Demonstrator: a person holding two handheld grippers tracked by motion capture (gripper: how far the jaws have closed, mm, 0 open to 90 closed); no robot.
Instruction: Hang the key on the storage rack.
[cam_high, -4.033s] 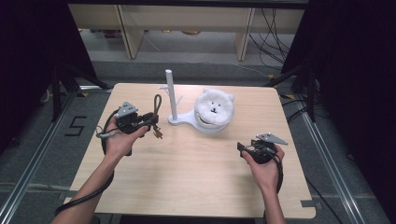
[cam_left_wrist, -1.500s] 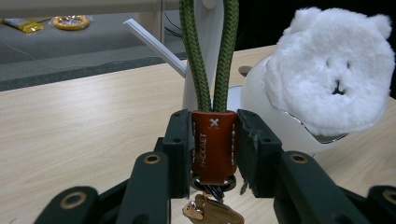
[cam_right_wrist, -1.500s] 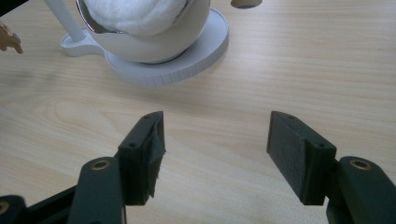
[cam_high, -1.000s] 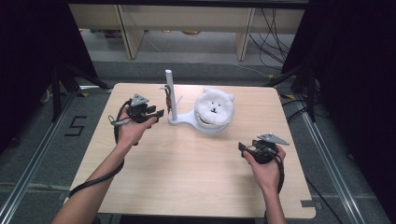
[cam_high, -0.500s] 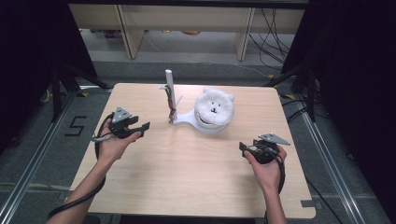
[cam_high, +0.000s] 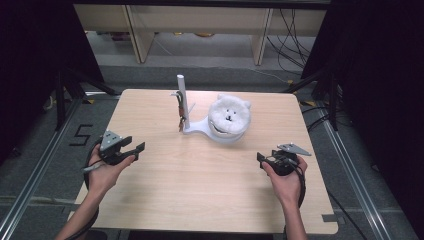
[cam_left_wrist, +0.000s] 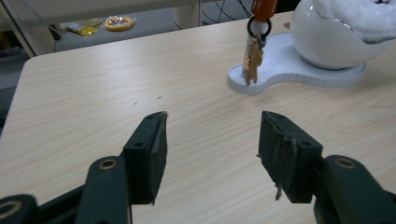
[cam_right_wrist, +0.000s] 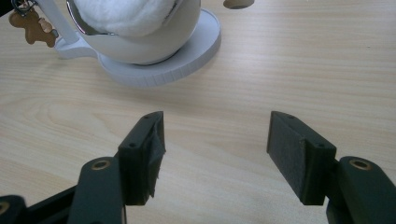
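The left tool has its jaws spread wide with nothing between them; they have just been opening. It hovers over the table, well apart from the key ring, which hangs on the white stand ahead of it. The right tool is also spread and empty, with the white bowl in front of it.
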